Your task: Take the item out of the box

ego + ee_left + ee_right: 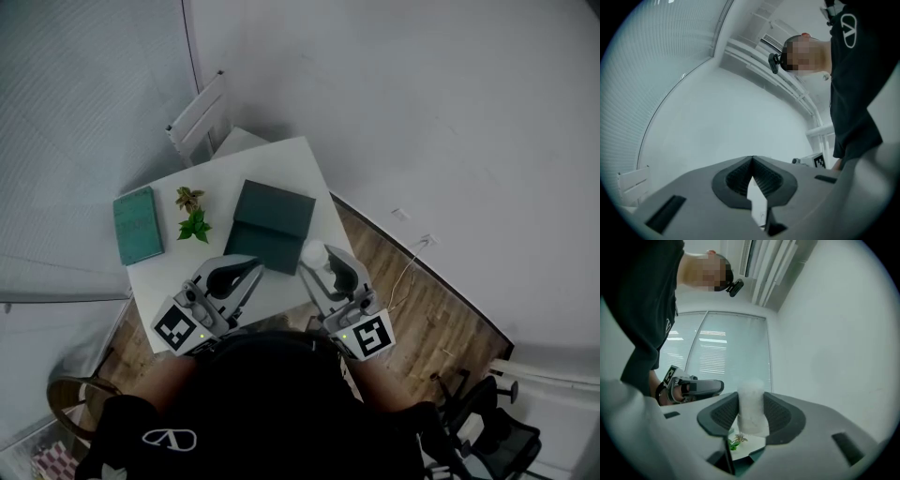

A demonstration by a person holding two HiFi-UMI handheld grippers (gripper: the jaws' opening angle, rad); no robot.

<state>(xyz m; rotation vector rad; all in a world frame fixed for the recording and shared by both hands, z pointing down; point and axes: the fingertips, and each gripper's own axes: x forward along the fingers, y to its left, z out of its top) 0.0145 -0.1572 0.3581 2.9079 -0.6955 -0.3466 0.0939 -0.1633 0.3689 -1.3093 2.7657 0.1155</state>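
A dark green box lies on the small white table, and its inside does not show. My right gripper hovers just off the box's near right corner, shut on a white frosted cylinder. In the right gripper view the cylinder stands upright between the two ribbed pads of that gripper, which points up toward the wall. My left gripper hovers at the box's near left corner. In the left gripper view that gripper has its jaw tips touching and nothing between them.
A teal flat book or lid lies at the table's left, with a small green plant sprig between it and the box. A white chair stands behind the table. Wooden floor and a cable lie to the right.
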